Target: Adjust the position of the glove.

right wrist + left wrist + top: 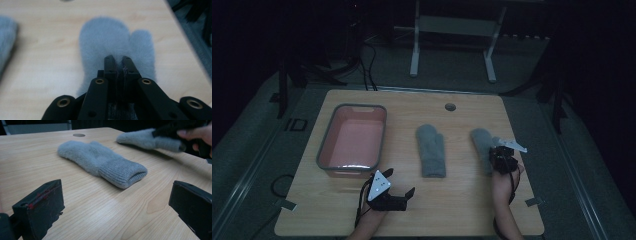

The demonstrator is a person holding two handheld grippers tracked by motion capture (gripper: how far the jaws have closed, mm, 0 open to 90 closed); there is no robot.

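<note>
The grey-rimmed rectangular plastic tub [352,140] with a pinkish inside sits on the pale wooden tabletop [462,200] with nothing in it. The right gripper [121,65] is pinched tight on the cuff end of the fuzzy grey knit mitten [110,40]; the cuff itself is hidden behind the jaws. The left gripper [398,185] sits spread wide, holding nothing. A second grey mitten [431,150] with a ribbed cuff lies mid-table, between tub and held mitten.

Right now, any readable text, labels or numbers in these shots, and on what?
"ID": pale letters on the dark floor left of the table, as far as they can be made out in the dim high view.
No lettering shows on the two grey mittens, the pink bin or either gripper.
</note>
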